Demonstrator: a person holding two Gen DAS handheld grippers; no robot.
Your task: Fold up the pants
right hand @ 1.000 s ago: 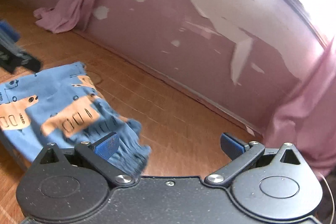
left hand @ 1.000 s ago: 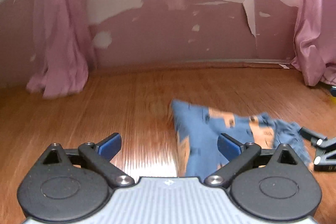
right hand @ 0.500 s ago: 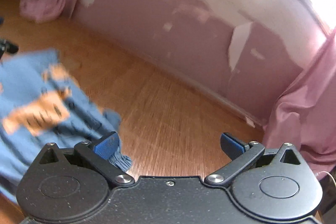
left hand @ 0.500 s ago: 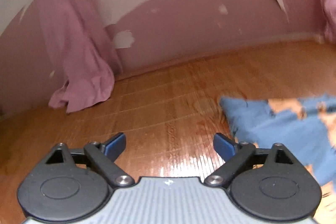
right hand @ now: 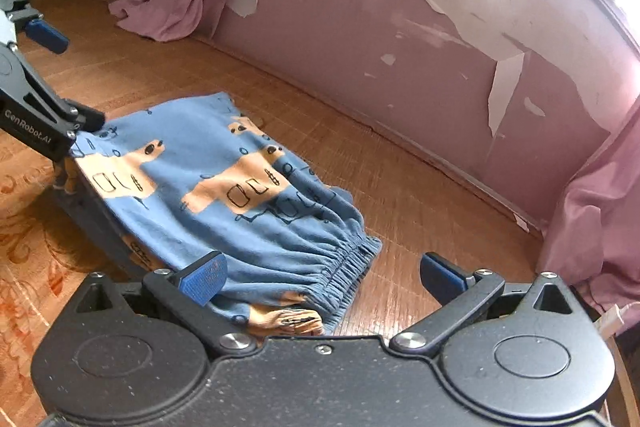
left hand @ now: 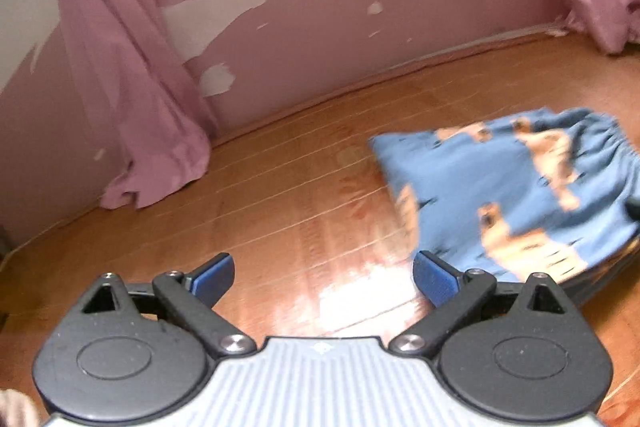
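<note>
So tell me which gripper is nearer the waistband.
Right. The right gripper sits open right over the waistband; the left gripper, also open, is off the far edge of the pants.

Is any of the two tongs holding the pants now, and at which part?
Nothing is held. The left tongs and the right tongs are both open, and the blue pants lie folded on the floor.

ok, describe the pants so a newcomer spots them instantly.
Start at the peeling pink wall and drop to the wooden floor below. There lies a folded blue cotton pair of pants, the only patterned thing: tan animal prints, gathered elastic waistband.
</note>
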